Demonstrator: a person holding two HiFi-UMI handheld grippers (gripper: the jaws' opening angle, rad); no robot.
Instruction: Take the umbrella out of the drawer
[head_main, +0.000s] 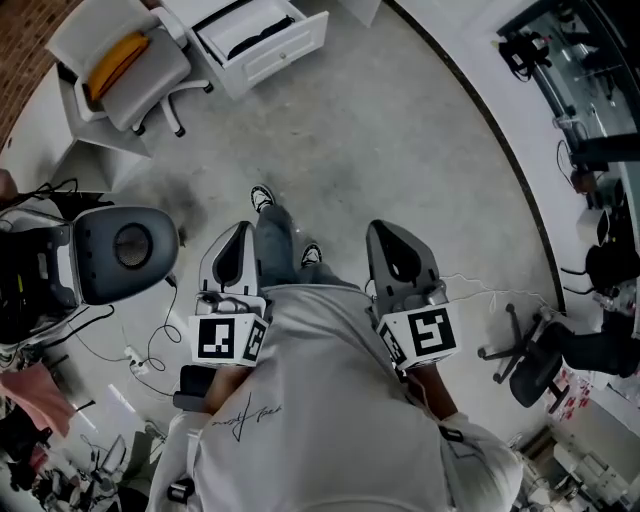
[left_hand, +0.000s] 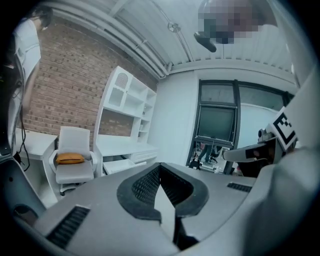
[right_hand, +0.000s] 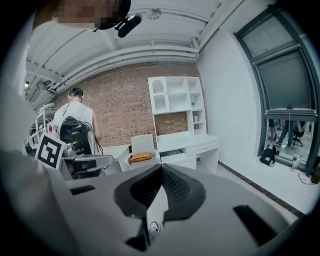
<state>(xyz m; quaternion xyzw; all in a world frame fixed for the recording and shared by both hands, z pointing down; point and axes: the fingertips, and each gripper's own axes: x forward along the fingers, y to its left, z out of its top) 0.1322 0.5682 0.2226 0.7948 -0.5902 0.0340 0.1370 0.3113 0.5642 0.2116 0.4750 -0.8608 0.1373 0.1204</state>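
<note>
A person (head_main: 330, 400) in a pale shirt stands on a grey concrete floor (head_main: 420, 150), seen from above, holding a two-jaw tool in each hand in front of the body. The left gripper (head_main: 241, 228) and the right gripper (head_main: 386, 228) point forward side by side, apart from each other; the person's shoes (head_main: 262, 197) show on the floor between them and just ahead. The left gripper's jaws are closed, tips meeting, with nothing between them; the right gripper's jaws are likewise closed and empty.

At the far edge of the floor, towards its left corner, a white drawer (head_main: 278, 55) stands pulled open. The umbrella (head_main: 255, 33), a dark slim shape, lies lengthwise inside it, well apart from both grippers; nothing touches it. In the two gripper views the drawer shows low under a white desk (right_hand: 200, 142), but its contents cannot be made out there.

Just left of the drawer stands a white chair (head_main: 150, 85) with an orange cushion (head_main: 118, 62) on its seat. Nearer, at the floor's left edge, sits a grey padded seat (head_main: 125, 250) with cables around it; at the right edge is a dark office chair (head_main: 540, 365). Behind the desk, the right gripper view shows a white shelf unit (right_hand: 175, 97) against a brick wall (right_hand: 120, 112).
</note>
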